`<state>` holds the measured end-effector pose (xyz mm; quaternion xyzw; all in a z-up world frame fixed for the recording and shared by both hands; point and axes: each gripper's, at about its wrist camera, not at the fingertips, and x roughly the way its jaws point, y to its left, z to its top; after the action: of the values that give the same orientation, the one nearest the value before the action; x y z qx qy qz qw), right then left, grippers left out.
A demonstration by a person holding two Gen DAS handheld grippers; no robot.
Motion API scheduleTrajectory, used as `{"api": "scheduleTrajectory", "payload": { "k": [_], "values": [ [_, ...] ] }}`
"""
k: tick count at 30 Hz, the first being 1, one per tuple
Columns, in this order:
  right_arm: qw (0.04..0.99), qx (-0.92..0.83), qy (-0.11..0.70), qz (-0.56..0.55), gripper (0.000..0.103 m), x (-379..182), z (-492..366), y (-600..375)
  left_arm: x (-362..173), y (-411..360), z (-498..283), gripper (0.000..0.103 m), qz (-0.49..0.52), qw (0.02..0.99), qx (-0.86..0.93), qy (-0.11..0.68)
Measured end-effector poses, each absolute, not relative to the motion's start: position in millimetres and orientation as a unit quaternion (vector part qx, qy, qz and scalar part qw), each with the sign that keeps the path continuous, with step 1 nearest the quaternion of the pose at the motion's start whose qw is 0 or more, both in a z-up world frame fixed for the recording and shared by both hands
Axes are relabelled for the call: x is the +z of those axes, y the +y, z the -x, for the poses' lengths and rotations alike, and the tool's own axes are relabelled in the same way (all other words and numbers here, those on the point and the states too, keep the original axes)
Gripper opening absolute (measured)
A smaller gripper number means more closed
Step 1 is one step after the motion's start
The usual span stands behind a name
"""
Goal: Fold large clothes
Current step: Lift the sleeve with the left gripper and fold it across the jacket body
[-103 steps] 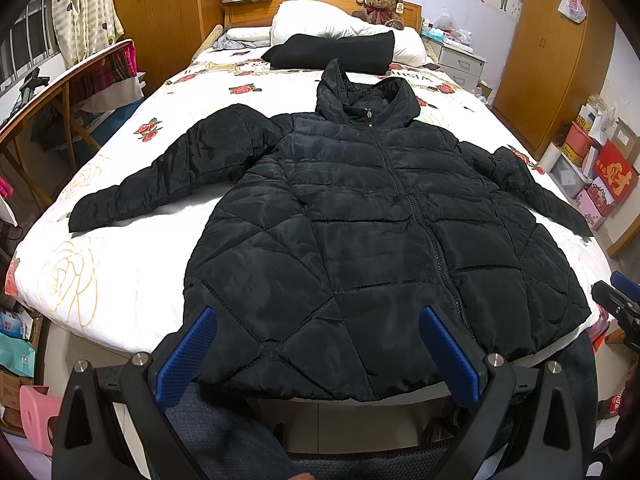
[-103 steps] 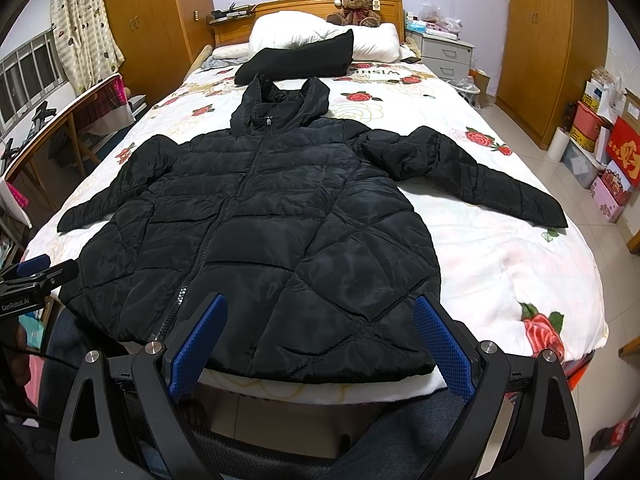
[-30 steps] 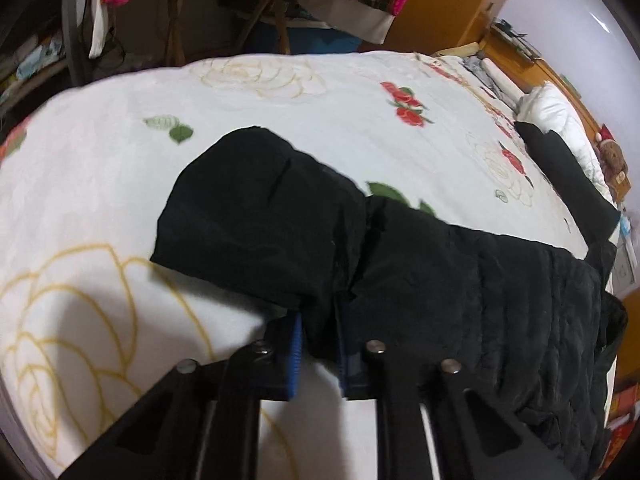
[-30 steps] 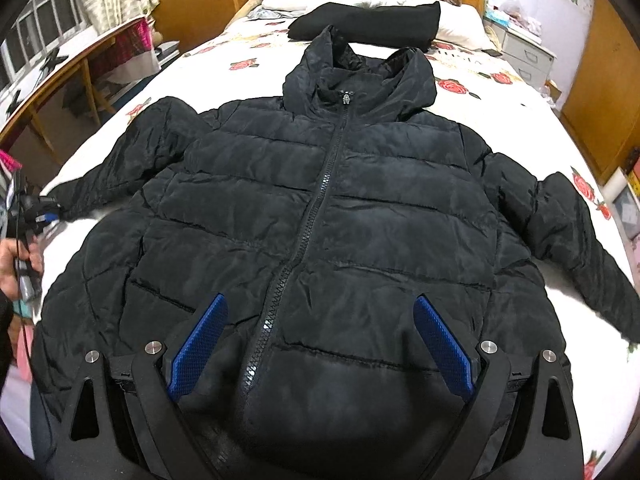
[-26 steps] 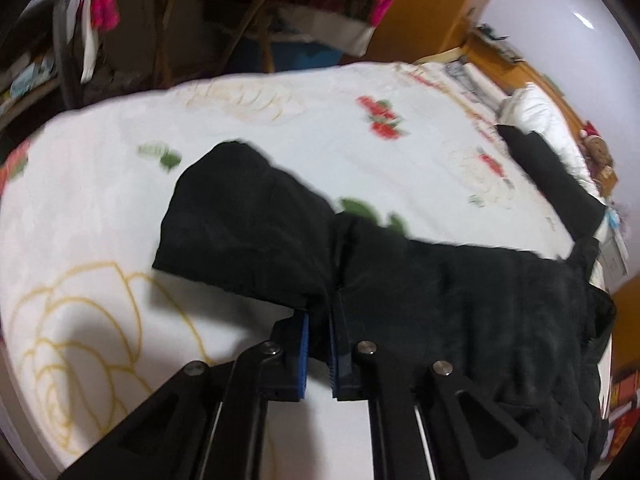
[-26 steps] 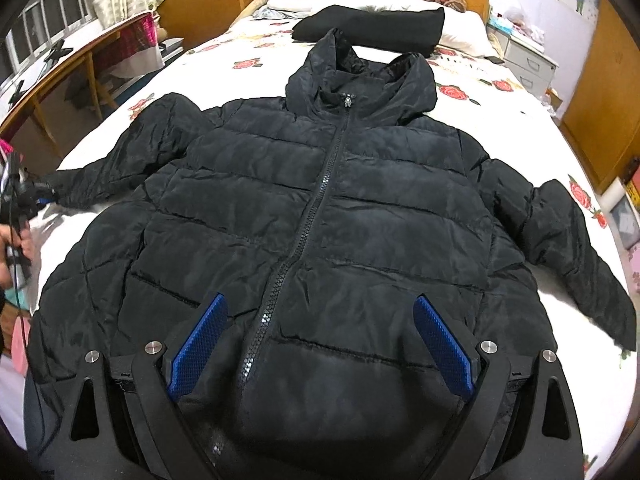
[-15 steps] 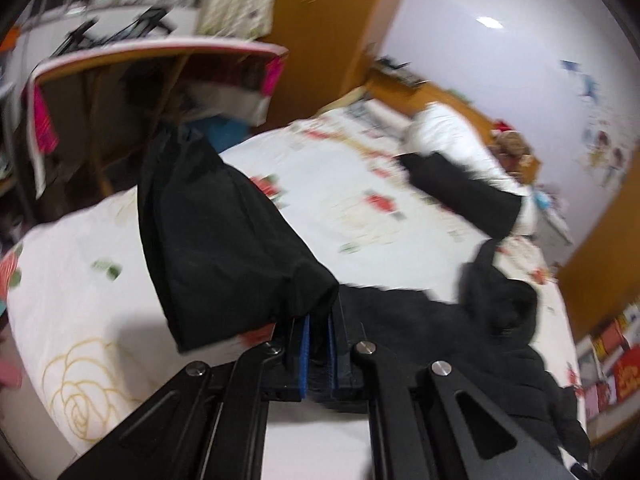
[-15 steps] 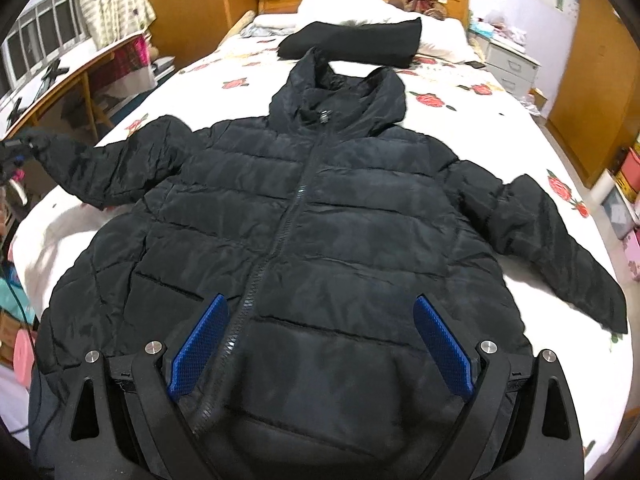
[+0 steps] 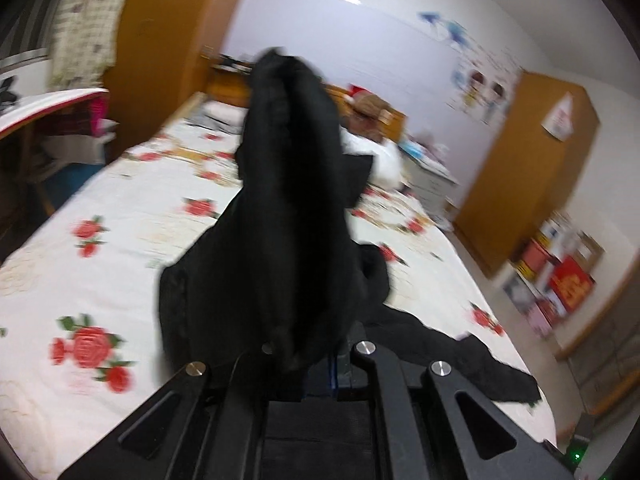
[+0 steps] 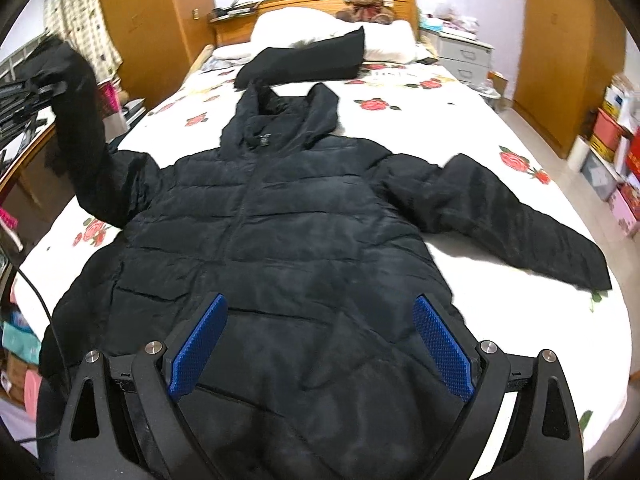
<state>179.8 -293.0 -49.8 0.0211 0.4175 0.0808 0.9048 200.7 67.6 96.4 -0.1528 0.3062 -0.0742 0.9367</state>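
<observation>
A black hooded puffer jacket lies front up on the bed, zipped, with its hood toward the headboard. My left gripper is shut on the cuff end of the left sleeve and holds it high above the bed's left side. In the left wrist view that sleeve bunches up in front of the camera and hides the pads of my left gripper. My right gripper stands open over the jacket's lower front, with nothing between its fingers. The right sleeve lies spread out on the sheet.
The bed's rose-print sheet shows around the jacket. A black folded item, a white pillow and a teddy bear are at the headboard. A nightstand and boxes stand right of the bed, a desk left.
My left gripper, shut on the sleeve's cuff, has lifted it off the sheet and swung it up and around toward the jacket's body. The right gripper stayed open and shifted slightly.
</observation>
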Motion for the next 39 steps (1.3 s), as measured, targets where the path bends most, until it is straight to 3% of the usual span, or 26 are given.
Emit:
{"api": "scheduleTrajectory", "payload": {
  "k": [14, 17, 19, 22, 30, 31, 33, 36, 39],
  "values": [
    [0.897, 0.030, 0.439, -0.051, 0.094, -75, -196, -343, -13, -68, -265, 0.009, 0.122, 0.873, -0.203, 0.427],
    [0.894, 0.030, 0.444, -0.048, 0.094, -80, -203, -344, -35, -80, -274, 0.023, 0.136, 0.854, -0.218, 0.452],
    [0.892, 0.028, 0.448, -0.048, 0.094, -82, -207, -343, -42, -93, -281, 0.051, 0.144, 0.846, -0.227, 0.460],
    [0.892, 0.027, 0.449, -0.048, 0.094, -83, -214, -342, -49, -95, -282, 0.064, 0.160, 0.838, -0.244, 0.462],
    [0.899, 0.045, 0.434, -0.047, 0.092, -69, -243, -325, -21, -40, -268, 0.066, 0.136, 0.873, -0.220, 0.414],
    [0.900, 0.050, 0.430, -0.047, 0.091, -67, -249, -322, -17, -23, -271, 0.066, 0.131, 0.884, -0.196, 0.405],
    [0.902, 0.064, 0.425, -0.043, 0.071, -63, -267, -310, -18, 9, -281, 0.066, 0.127, 0.896, -0.148, 0.398],
    [0.901, 0.078, 0.425, -0.039, 0.053, -64, -299, -292, -29, 57, -300, 0.063, 0.131, 0.901, -0.079, 0.407],
    [0.898, 0.091, 0.429, -0.029, 0.052, -71, -335, -272, -53, 88, -319, 0.056, 0.134, 0.893, -0.031, 0.428]
  ]
}}
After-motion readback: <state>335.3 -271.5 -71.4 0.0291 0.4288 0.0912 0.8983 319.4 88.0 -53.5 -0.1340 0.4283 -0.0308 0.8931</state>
